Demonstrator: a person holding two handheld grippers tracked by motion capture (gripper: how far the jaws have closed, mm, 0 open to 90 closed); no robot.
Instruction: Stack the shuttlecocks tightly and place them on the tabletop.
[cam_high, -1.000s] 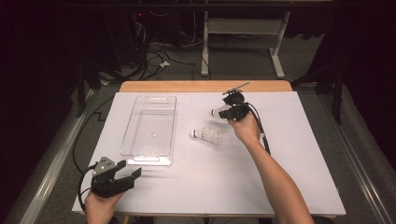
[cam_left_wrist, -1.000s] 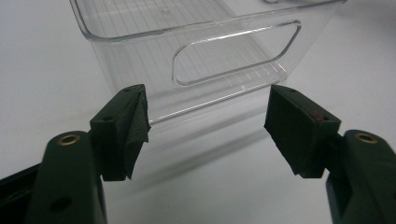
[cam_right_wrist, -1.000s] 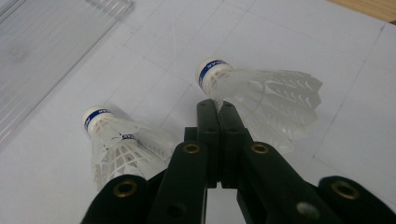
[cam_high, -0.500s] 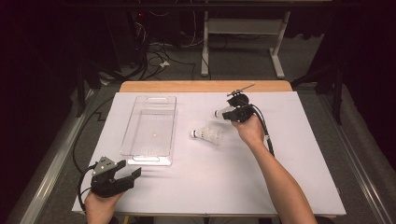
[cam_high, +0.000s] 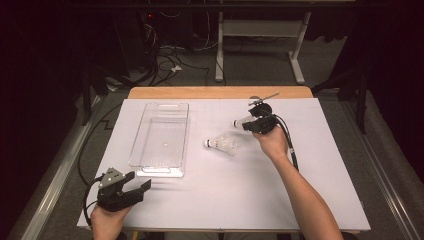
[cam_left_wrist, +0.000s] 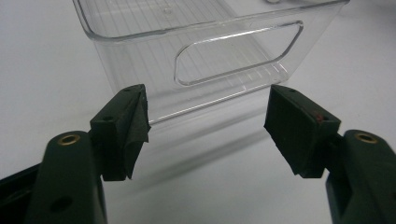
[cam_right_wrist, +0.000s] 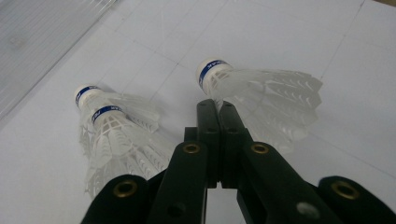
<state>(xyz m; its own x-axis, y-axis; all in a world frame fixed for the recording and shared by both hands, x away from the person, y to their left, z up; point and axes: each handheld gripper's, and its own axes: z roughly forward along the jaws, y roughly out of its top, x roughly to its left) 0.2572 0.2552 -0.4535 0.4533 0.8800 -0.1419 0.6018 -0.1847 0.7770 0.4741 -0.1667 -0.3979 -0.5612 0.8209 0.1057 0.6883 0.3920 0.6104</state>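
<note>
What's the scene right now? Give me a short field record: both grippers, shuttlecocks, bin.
left gripper: open, holding nothing, near table edge, aimed at the bin's near end
right gripper: fingers shut on a shuttlecock's skirt
held shuttlecock: white, blue band, lifted off the table
loose shuttlecocks: two lying together between bin and right gripper
clear bin: empty, upright, left of centre
table: white sheet

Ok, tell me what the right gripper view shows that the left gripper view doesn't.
Right gripper view: the right tongs shut on a shuttlecock at its skirt, with two more shuttlecocks lying close together to their left.
Left gripper view: the left tongs open with nothing between them, facing the end wall of the clear tray and its handle slot.
Both: the white table and part of the tray.
</note>
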